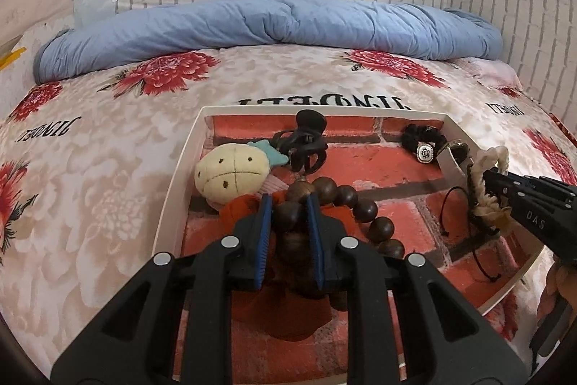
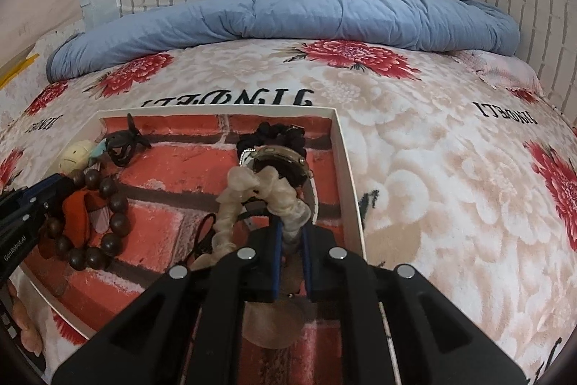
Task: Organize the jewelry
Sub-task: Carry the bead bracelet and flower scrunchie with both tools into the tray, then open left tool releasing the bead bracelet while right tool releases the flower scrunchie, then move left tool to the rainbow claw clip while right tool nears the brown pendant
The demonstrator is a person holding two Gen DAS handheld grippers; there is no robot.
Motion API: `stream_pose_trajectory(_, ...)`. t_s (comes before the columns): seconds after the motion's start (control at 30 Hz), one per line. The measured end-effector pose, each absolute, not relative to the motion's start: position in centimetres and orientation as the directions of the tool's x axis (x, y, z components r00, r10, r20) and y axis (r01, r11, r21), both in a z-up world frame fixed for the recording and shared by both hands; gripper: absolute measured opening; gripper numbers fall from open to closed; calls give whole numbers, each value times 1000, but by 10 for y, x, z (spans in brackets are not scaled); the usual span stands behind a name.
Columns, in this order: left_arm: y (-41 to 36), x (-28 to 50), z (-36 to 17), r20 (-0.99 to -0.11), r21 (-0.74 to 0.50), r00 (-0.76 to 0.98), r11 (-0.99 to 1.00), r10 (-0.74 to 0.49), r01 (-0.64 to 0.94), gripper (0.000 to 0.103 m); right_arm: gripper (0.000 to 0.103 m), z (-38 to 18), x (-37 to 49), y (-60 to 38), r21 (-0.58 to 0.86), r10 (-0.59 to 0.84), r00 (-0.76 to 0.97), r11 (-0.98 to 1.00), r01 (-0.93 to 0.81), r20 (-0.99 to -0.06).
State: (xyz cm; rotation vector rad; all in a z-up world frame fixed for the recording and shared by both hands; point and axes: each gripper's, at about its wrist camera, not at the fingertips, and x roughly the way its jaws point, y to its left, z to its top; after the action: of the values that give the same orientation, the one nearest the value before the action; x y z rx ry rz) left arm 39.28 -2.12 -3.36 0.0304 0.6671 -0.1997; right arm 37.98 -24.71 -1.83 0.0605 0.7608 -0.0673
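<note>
A white tray [image 1: 194,147] with a red brick-print floor lies on the bed. My left gripper [image 1: 290,204] is shut on a dark wooden bead bracelet [image 1: 364,208], over an orange cloth [image 1: 241,208]. My right gripper [image 2: 290,222] is shut on a cream scrunchie [image 2: 252,190] inside the tray's right side [image 2: 346,168]; the scrunchie also shows in the left wrist view [image 1: 483,175]. The bracelet also shows in the right wrist view [image 2: 115,204], with the left gripper [image 2: 54,184] at it.
In the tray lie a cream plush pineapple [image 1: 230,172], a black claw clip [image 1: 306,139], a black scrunchie [image 2: 277,136], a ring [image 1: 425,152], a bangle [image 2: 277,156] and black cords [image 1: 465,211]. A blue quilt [image 1: 270,24] lies rolled at the bed's far edge.
</note>
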Motion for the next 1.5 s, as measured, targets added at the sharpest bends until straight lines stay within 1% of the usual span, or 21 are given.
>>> stream_pose_trajectory(0.03,-21,393,-34,-617,-37,767,980,-176,194,21,12,-19,380,-247,30,-40,724,996,83,-689)
stream_pose_trajectory(0.13,-21,393,-35,-619,-40,765,981,-175,192,27,12,-18,379,-246,20,-48,729,996,84,-682)
stream_pose_trajectory(0.23,-19,393,-36,-622,-48,763,981,-176,187,35,12,-18,378,-247,24,-44,733,996,82,-679)
stream_pose_trajectory(0.3,-18,392,-36,-621,-53,763,981,-179,187,43,12,-19,376,-249,29,-38,734,996,79,-679)
stream_pose_trajectory(0.33,-18,392,-36,-621,-56,761,980,-184,192,44,12,-19,375,-249,31,-35,733,997,77,-679)
stream_pose_trajectory(0.47,-19,387,-36,-621,-47,763,981,-178,191,52,18,-18,370,-251,40,-24,729,997,70,-684)
stream_pose_trajectory(0.5,-19,386,-35,-621,-43,764,981,-175,190,56,21,-18,368,-252,43,-23,727,996,72,-686)
stream_pose_trajectory(0.53,-19,384,-35,-620,-38,765,981,-172,190,58,27,-18,367,-253,45,-23,724,996,74,-690)
stream_pose_trajectory(0.6,-20,379,-33,-617,-22,770,982,-160,187,70,35,-18,364,-255,52,-17,716,996,74,-698)
stream_pose_trajectory(0.67,-21,373,-31,-611,-12,777,983,-153,185,78,39,-16,360,-256,55,-8,711,996,66,-703)
stream_pose_trajectory(0.73,-20,366,-29,-610,-10,778,983,-151,183,81,49,-14,356,-256,50,-5,707,997,57,-707)
stream_pose_trajectory(0.8,-19,359,-26,-613,-12,776,983,-152,183,87,52,-12,350,-256,40,-7,699,998,50,-715)
stream_pose_trajectory(0.9,-16,343,-23,-615,-8,775,985,-142,174,91,53,-6,341,-259,50,5,694,998,44,-720)
stream_pose_trajectory(0.97,-14,332,-21,-616,3,777,986,-131,168,94,60,-3,333,-262,61,14,690,997,44,-723)
stream_pose_trajectory(1.0,-12,326,-20,-615,11,779,987,-121,161,96,67,-3,331,-264,65,17,684,997,45,-729)
stream_pose_trajectory(1.17,-2,303,-15,-624,-15,772,989,-123,146,98,68,-1,319,-268,52,9,652,998,47,-759)
stream_pose_trajectory(1.2,-1,300,-15,-625,-12,772,990,-120,144,98,69,0,318,-268,49,9,649,998,44,-761)
stream_pose_trajectory(1.23,-1,296,-14,-626,-5,772,990,-114,142,98,73,0,316,-268,48,12,638,998,39,-770)
stream_pose_trajectory(1.3,-1,289,-14,-628,16,772,990,-100,141,98,76,0,315,-269,52,22,618,998,31,-786)
stream_pose_trajectory(1.4,2,281,-14,-628,10,772,991,-99,135,98,79,-3,311,-269,50,29,599,999,19,-800)
stream_pose_trajectory(1.5,5,277,-15,-631,-6,769,991,-105,131,98,79,-4,308,-269,52,34,604,999,13,-796)
